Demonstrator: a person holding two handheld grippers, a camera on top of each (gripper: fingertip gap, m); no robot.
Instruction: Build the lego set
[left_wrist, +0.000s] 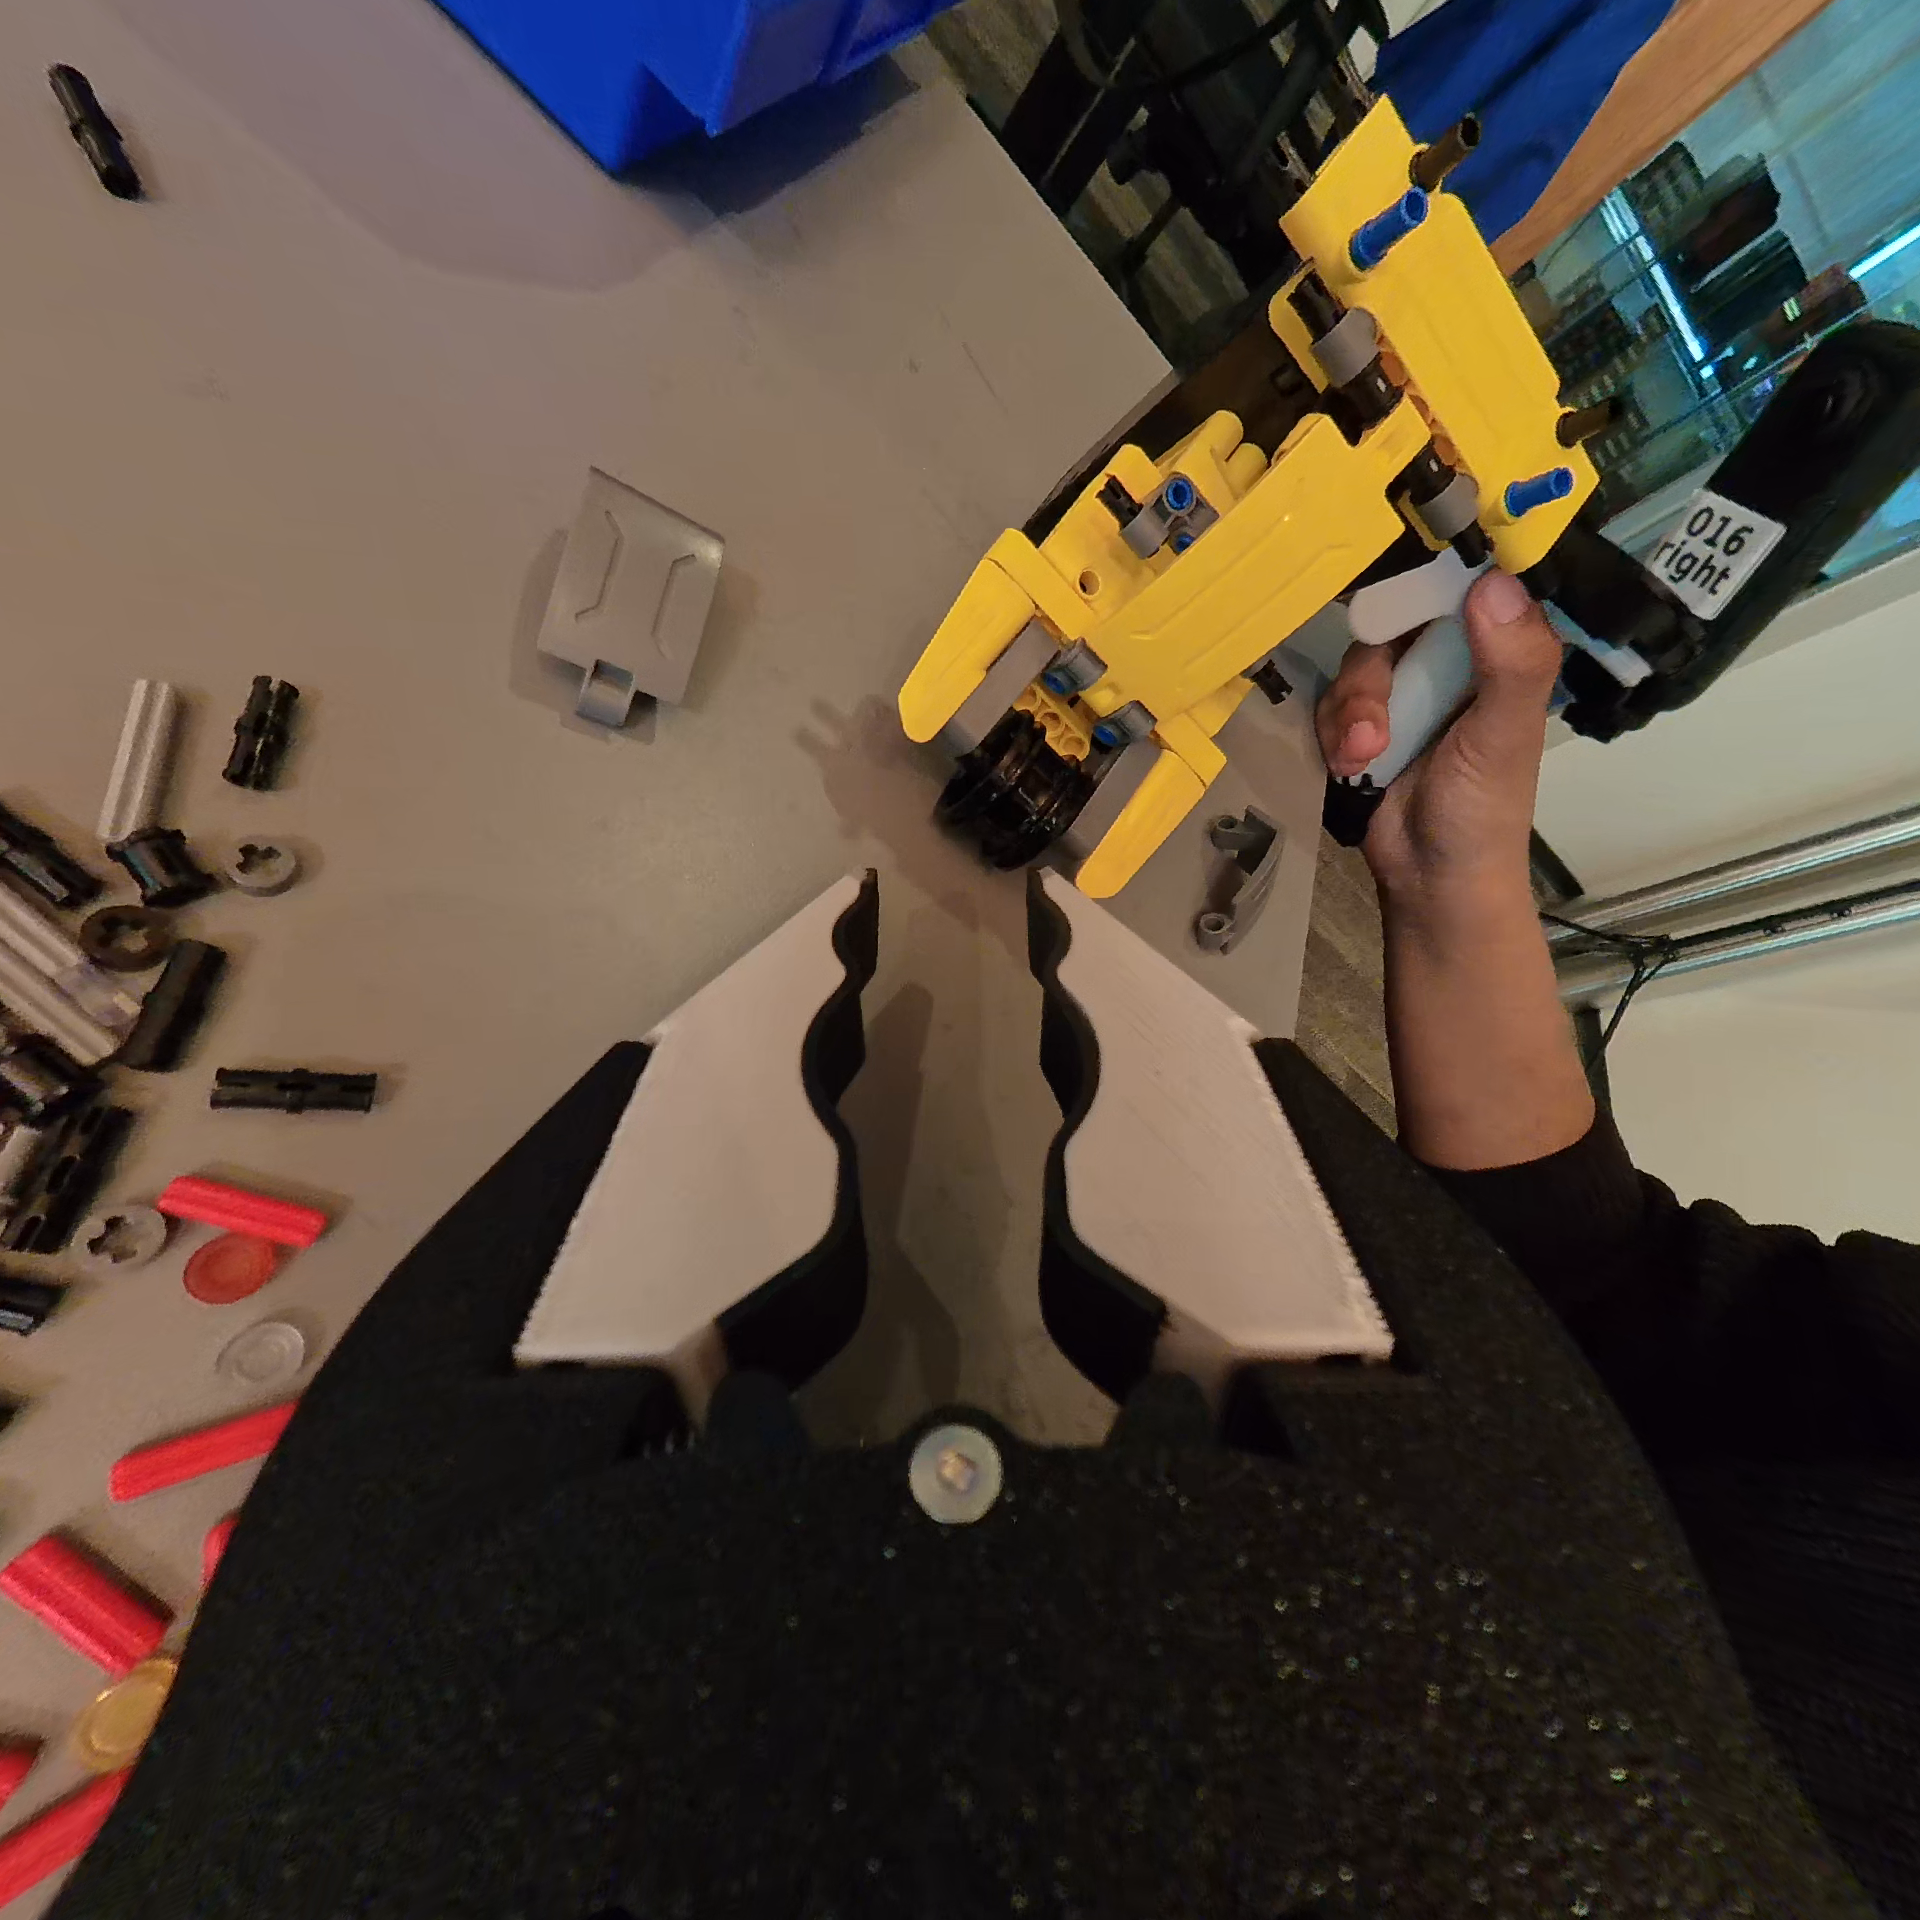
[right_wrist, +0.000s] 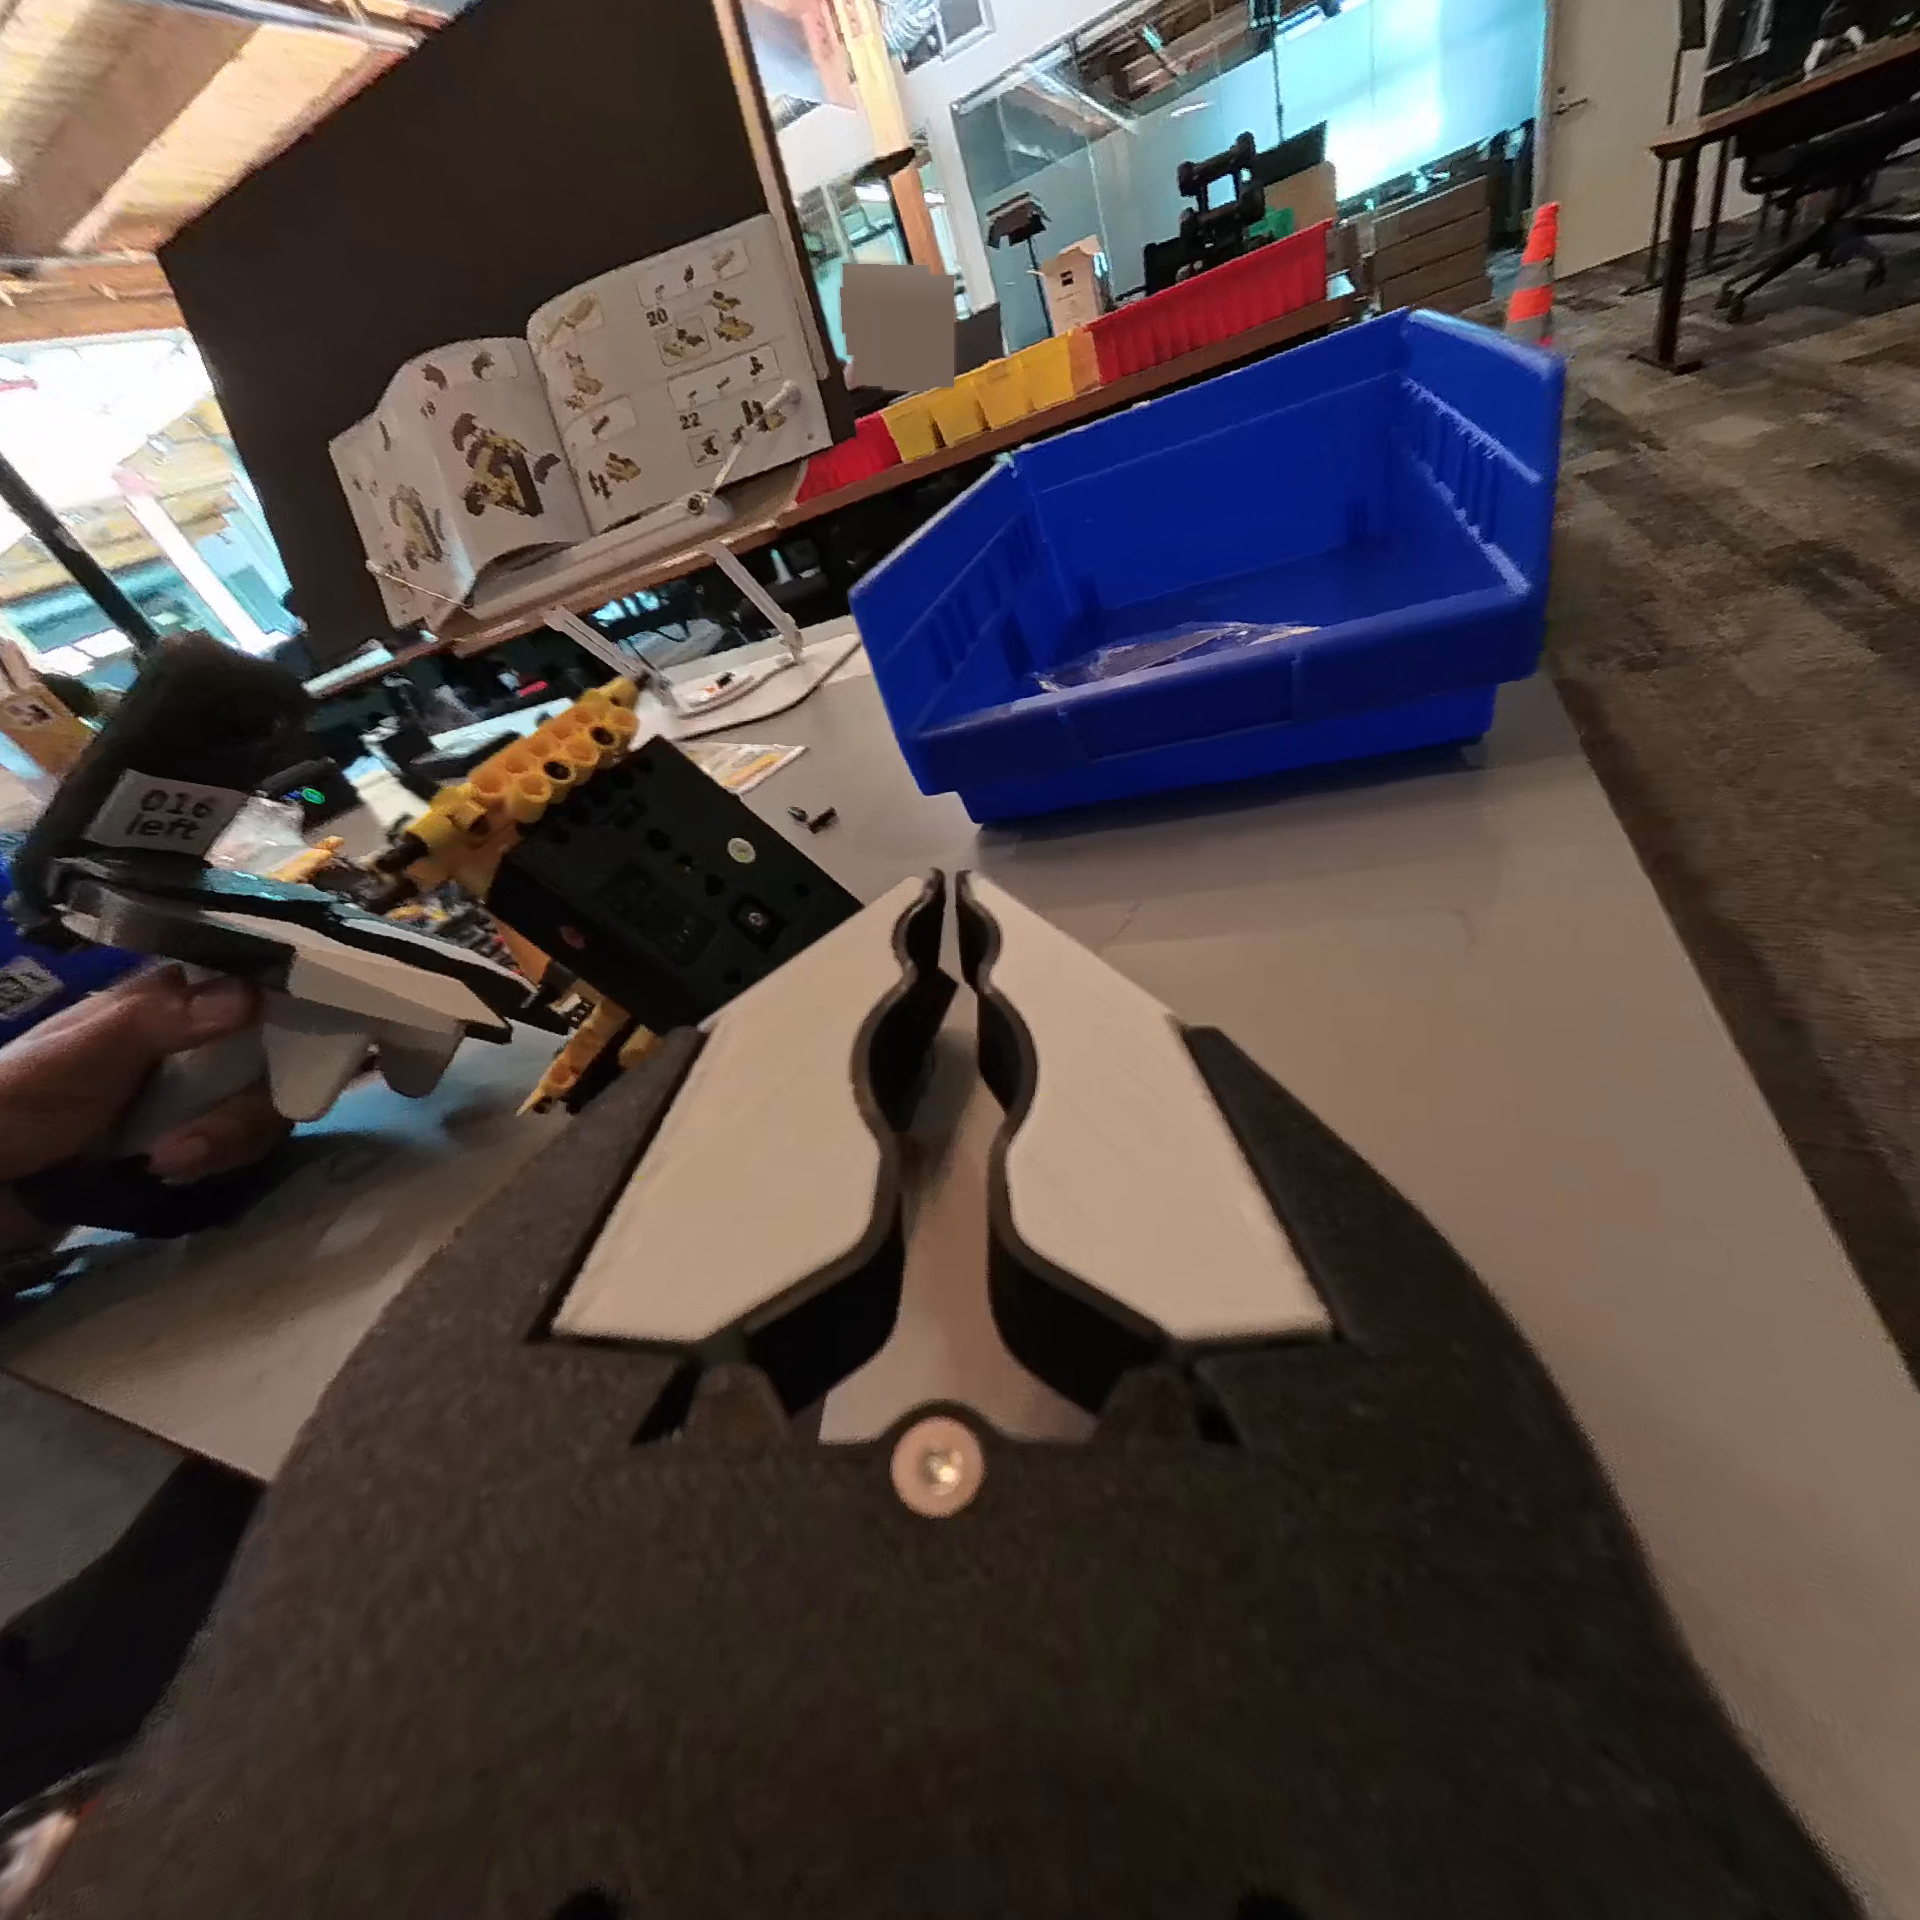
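Your left gripper (left_wrist: 951, 883) is spread, empty, just short of the yellow model (left_wrist: 1247, 582). Your right gripper (right_wrist: 951, 883) is pressed together, empty. The model looks propped on its black wheel (left_wrist: 1003, 790); a nudge could topple it off the table edge (left_wrist: 1226, 416).

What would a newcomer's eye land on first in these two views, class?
Probably the yellow brick-built vehicle model, tilted up off the grey table just beyond the open left gripper. Next, the big blue bin standing on the table past the right gripper, and the red and black loose pieces scattered at the left.
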